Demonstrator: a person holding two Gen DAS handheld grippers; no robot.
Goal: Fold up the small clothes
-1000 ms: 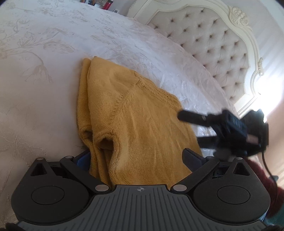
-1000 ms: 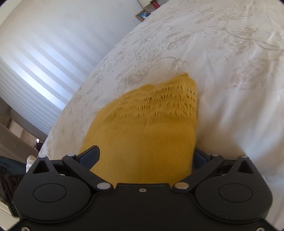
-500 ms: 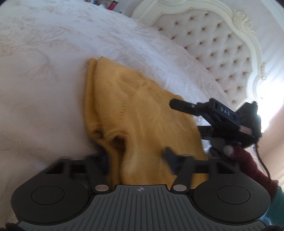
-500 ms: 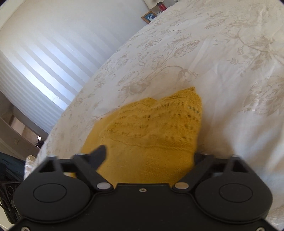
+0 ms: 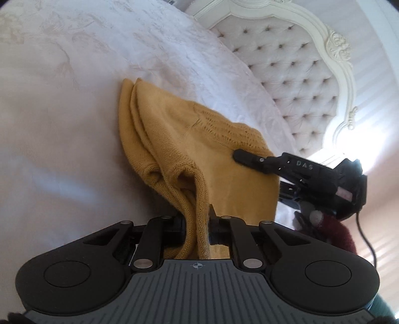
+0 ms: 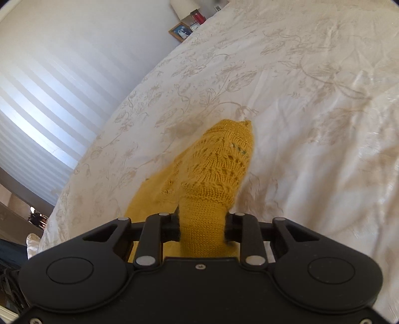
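Although spread wide beneath everything, only bears the load: bed (image 5: 74, 154) in a pale flowered cover, tufted headboard (image 5: 286, 64) well beyond the fingers.

Lying on that cover and reaching forward from both pairs of fingers: yellow knitted sweater (image 5: 224, 159), already doubled over in layers. Judged soft, light and floppy, with loose stitches and a lacy openwork band (image 6: 219, 164) that could snag or stretch; not slippery, not fragile, but sure to sag and bunch between two holds. Best taken at the thick, layered edges rather than through the lace holes, and lifted evenly from both ends to keep the fold straight.

Left gripper (image 5: 197, 224): fingers closing, nearly together, clamped on a gathered ribbed edge of the knit, which rises in a ridge just ahead of them. Right gripper (image 6: 203, 226): fingers closing too, pressing a thicker roll of the plain knit between them, the lace band fanning out just past their tips. Seen from the left side, right gripper off to the far side of the cloth, one finger (image 5: 251, 158) laid over the fabric.

No containers in view; small items on a far surface (image 6: 192, 22) too small to tell.
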